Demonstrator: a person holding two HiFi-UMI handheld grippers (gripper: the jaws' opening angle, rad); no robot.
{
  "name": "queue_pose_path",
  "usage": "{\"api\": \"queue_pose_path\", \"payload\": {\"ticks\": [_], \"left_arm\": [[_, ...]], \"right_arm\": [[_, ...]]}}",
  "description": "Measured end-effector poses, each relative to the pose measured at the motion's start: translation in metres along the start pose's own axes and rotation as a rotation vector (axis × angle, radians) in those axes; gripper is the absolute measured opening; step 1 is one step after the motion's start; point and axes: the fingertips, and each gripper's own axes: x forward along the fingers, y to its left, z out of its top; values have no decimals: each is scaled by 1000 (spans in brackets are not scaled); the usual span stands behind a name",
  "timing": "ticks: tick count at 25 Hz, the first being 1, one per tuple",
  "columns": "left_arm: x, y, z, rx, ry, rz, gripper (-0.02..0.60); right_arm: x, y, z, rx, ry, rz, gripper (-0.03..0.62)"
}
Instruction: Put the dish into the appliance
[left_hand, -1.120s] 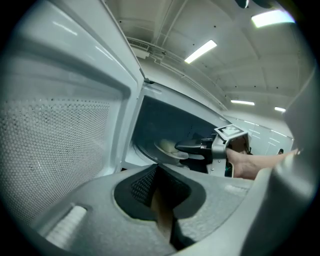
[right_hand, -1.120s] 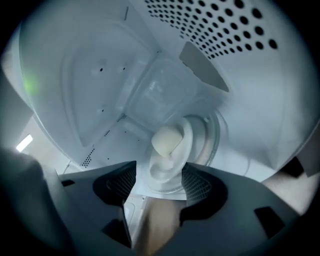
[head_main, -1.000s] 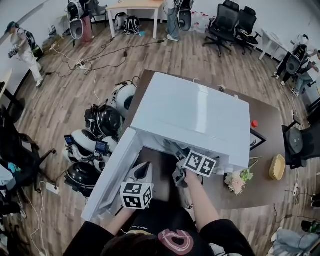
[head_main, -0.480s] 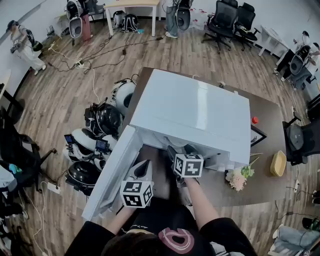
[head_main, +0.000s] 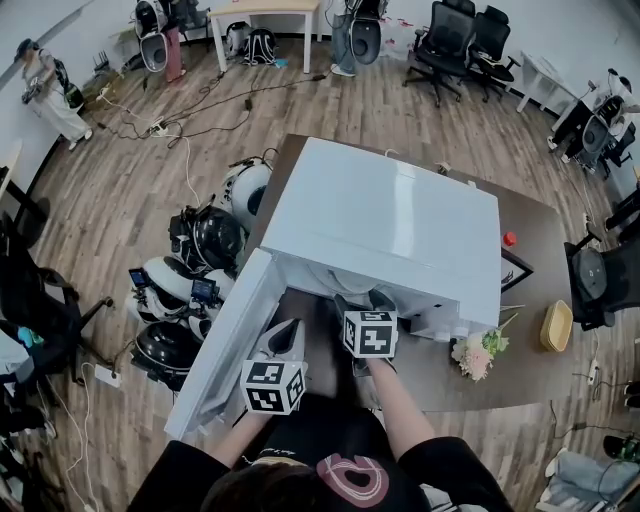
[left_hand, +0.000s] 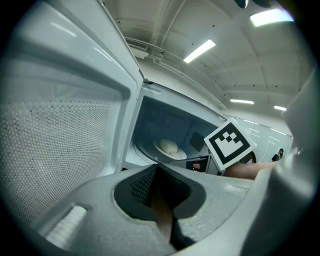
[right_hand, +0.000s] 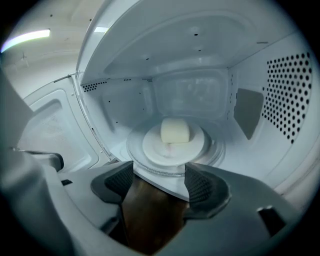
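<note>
A white microwave (head_main: 390, 220) stands on the brown table with its door (head_main: 225, 350) swung open to the left. Inside, a white dish (right_hand: 172, 145) carrying a pale bun (right_hand: 175, 131) rests on the glass turntable (right_hand: 215, 150). My right gripper (right_hand: 159, 182) is at the oven's mouth, just short of the turntable. Its jaws have just been opening and stand open with nothing between them. In the head view the right gripper (head_main: 362, 300) reaches under the oven's front edge. My left gripper (head_main: 283, 338) is shut and empty beside the door, and from there the dish (left_hand: 170, 149) shows inside.
A bunch of flowers (head_main: 475, 358), a yellow container (head_main: 554, 333) and a small red item (head_main: 509, 243) sit on the table right of the oven. Helmets and gear (head_main: 200, 270) lie on the floor at the left. Office chairs (head_main: 455, 45) stand far back.
The right gripper has rolled at the oven's mouth, and its marker cube has turned and shifted a little left. The left gripper has not moved.
</note>
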Motion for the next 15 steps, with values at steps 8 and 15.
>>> {"api": "queue_pose_path", "payload": {"ticks": [8,15], "left_arm": [[1,-2,2,6,-2,-4,8],[1,-5,0,11,-6,-13,8]], "right_arm": [[-2,-2,-8,11,10,-14,314],[-10,2,-5,43,-31,35,333]]}}
